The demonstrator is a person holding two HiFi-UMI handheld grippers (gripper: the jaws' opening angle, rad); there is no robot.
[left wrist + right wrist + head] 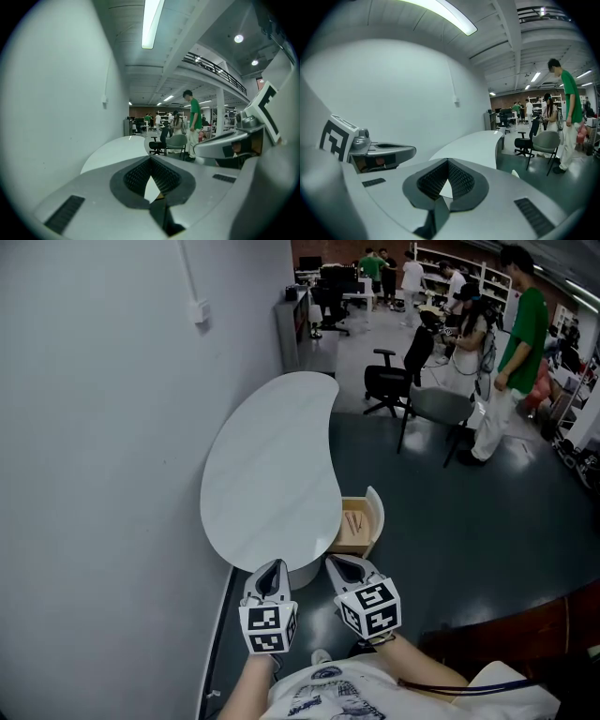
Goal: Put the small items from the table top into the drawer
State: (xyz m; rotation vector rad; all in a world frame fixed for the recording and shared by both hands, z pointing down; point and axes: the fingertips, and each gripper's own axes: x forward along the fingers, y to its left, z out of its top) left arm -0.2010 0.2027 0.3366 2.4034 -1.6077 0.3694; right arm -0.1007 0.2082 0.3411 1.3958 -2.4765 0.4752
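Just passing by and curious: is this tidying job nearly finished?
Nearly, it seems. Done: the white kidney-shaped table top shows no small items, and thin brown pieces lie in the open wooden drawer. In hand: nothing; the left hand-held gripper and right hand-held gripper are shut, empty. Left: perhaps closing the drawer.

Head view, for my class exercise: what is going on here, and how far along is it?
A person holds tongs in each hand, low and close to the body, before a white table. The left tongs and right tongs are both shut, with nothing between them. The drawer at the table's near edge is open, with small items lying in it. No small items show on the table top, so the job looks about done.
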